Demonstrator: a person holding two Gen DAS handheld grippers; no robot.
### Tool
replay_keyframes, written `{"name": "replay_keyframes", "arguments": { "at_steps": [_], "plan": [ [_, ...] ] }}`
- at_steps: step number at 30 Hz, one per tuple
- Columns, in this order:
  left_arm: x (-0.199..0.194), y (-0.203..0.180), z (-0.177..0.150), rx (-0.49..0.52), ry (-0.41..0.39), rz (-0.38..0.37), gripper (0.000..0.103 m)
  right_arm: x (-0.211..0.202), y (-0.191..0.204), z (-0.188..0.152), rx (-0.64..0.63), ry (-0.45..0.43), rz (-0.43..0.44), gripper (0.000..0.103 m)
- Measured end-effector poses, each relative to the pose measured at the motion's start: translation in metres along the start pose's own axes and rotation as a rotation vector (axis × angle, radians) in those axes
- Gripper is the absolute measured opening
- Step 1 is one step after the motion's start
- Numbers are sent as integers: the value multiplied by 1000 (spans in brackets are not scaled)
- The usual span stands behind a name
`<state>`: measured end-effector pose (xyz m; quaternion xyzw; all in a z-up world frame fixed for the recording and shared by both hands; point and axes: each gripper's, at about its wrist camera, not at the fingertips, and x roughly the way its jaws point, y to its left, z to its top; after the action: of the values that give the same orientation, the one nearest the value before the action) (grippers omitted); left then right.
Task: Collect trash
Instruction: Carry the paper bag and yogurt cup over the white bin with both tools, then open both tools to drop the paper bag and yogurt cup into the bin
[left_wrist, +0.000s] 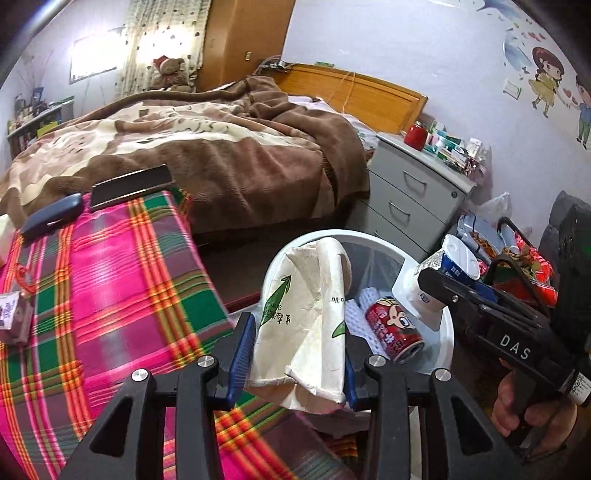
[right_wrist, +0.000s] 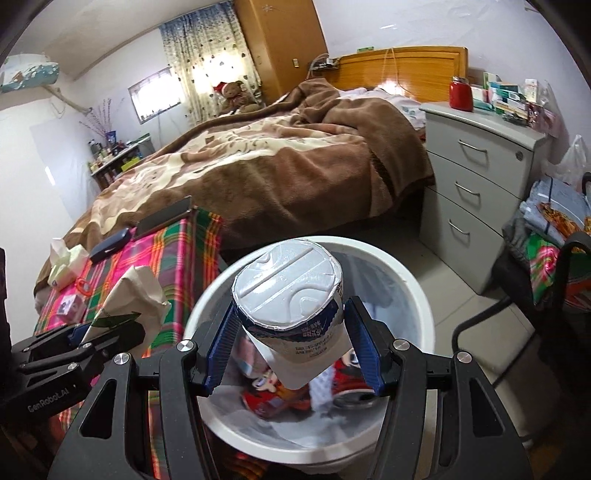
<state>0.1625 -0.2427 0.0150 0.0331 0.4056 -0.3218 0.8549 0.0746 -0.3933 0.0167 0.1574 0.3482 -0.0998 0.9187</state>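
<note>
My left gripper (left_wrist: 297, 345) is shut on a crumpled white paper bag with green arrows (left_wrist: 310, 314), held at the left rim of a white trash bin (left_wrist: 445, 332). A red drink can (left_wrist: 393, 328) lies inside the bin. My right gripper (right_wrist: 291, 347) is shut on a white yogurt cup with a foil lid (right_wrist: 291, 295), held over the bin (right_wrist: 421, 295). The right gripper and its cup (left_wrist: 448, 269) also show in the left wrist view, above the bin's right rim. The paper bag (right_wrist: 129, 299) shows at the left in the right wrist view.
A table with a pink and green plaid cloth (left_wrist: 110, 280) stands left of the bin, with a phone (left_wrist: 129, 186), a dark case (left_wrist: 51, 216) and a tissue pack (right_wrist: 64, 264). A bed (right_wrist: 277, 162) and a grey drawer cabinet (right_wrist: 476, 177) stand behind. Bags (right_wrist: 550, 236) lie at right.
</note>
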Motion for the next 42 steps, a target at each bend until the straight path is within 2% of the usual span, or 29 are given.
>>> {"name": "replay_keyframes", "arguments": {
  "at_steps": [13,15,17,19,21,32,42],
  "plan": [
    [39,-24,3,32,58,-3,41,14,-24,-4,6,64,-32,60],
    [42,-24,3,28,64,-2,46,17,-26,-3,7,76,-35,60],
    [44,-24,3,24,66,2,56,18,-27,-3,14,80,-39,62],
    [45,-24,2,23,68,-10,56,19,-29,-4,21,81,-33,68],
    [47,-23,2,21,72,-9,58,19,-29,-4,29,81,-32,68],
    [32,-15,0,-3,45,-6,60,12,-25,-5,37,53,-19,68],
    [7,5,-9,-34,16,39,60,6,-10,-7,22,29,-5,68]
  ]
}}
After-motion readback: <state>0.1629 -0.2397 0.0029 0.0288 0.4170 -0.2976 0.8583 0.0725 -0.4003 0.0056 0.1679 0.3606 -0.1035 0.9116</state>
